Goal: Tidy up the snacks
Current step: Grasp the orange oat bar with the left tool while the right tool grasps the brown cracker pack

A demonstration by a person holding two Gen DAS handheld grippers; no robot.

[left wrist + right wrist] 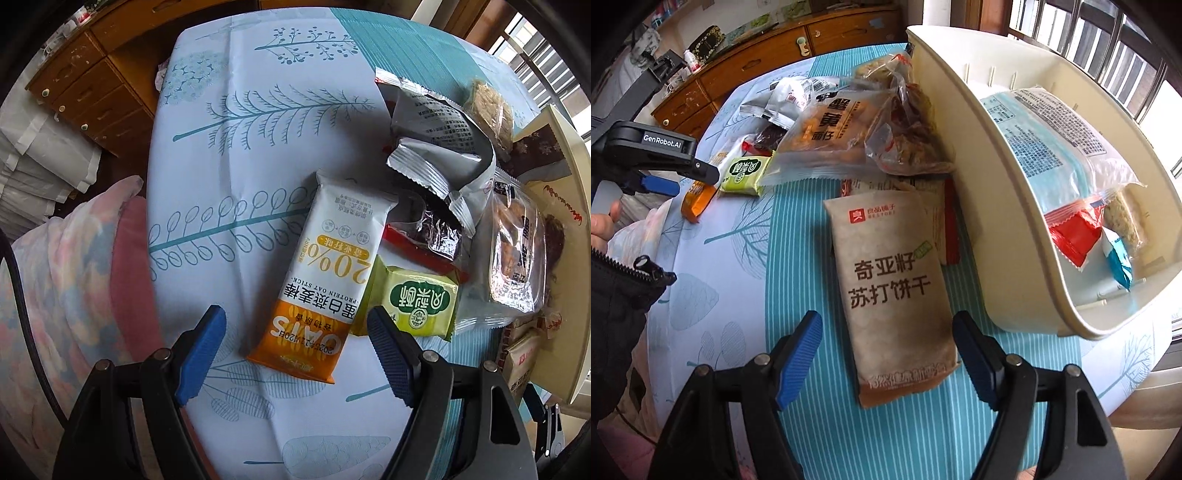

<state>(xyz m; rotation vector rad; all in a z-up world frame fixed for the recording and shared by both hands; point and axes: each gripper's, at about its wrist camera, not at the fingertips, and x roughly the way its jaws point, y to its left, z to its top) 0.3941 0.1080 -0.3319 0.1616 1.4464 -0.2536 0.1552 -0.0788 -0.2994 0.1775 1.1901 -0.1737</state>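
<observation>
My left gripper (297, 328) is open, its blue fingers on either side of the near end of a white and orange oat stick packet (321, 273) lying on the table. A green pastry packet (421, 301) lies just right of it. My right gripper (888, 334) is open around the near end of a brown soda cracker packet (894, 280). The cream storage bin (964, 122) stands to the right, tilted, with several packets inside. The left gripper (661, 184) also shows in the right wrist view, over the oat stick (696, 201).
A heap of snack bags (849, 136) lies behind the cracker packet, with silver wrappers (443, 147) among them. The table wears a blue leaf-print cloth (240, 147). A wooden drawer unit (88, 92) stands beyond, bedding (74, 258) to the left, a window (1108, 44) behind the bin.
</observation>
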